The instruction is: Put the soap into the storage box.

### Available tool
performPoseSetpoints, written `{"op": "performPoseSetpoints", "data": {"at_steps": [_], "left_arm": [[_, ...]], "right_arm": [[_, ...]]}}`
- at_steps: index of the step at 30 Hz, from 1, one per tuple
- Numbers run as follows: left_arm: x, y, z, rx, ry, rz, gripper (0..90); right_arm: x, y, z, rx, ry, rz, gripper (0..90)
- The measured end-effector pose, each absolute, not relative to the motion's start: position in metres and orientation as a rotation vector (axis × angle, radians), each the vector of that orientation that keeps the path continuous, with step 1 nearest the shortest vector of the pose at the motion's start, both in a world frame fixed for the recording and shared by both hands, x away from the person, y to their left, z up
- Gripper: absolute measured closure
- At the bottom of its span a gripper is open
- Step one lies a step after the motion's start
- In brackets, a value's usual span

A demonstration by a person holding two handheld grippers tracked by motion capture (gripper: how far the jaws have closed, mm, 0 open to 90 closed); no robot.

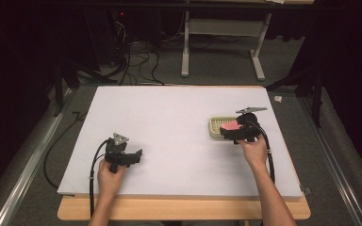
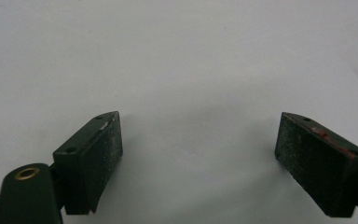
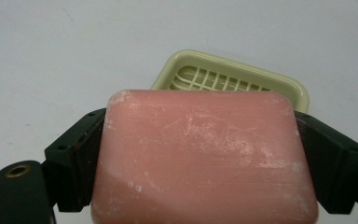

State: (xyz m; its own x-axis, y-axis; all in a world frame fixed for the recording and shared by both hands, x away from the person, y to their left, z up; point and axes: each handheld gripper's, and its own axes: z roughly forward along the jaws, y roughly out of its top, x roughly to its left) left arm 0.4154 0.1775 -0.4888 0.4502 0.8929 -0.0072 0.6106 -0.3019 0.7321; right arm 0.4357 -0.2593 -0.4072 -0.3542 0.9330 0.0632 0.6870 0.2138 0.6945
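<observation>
Behind gripped pink soap (image 3: 205,158), cream dish (image 3: 242,77), white table (image 1: 169,122)

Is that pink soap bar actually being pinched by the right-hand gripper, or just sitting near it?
Touching. In the right gripper view, the pink soap bar sits between the right gripper, both black jaws pressed flat against its sides.

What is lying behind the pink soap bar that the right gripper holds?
Behind the pink soap bar, held by the right gripper, lies a cream soap dish with a slatted grid floor. The bar covers the dish's near part, so that part cannot be seen.
</observation>
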Motion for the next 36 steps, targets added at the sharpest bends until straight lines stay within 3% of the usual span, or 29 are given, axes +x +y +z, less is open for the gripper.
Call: {"op": "performPoseSetpoints", "data": {"at_steps": [36], "left_arm": [[0.415, 0.178, -0.489, 2.028, 1.254, 0.537, 15.5]], "right_arm": [[0.483, -0.236, -0.429, 1.653, 2.127, 0.722, 13.6]]}}
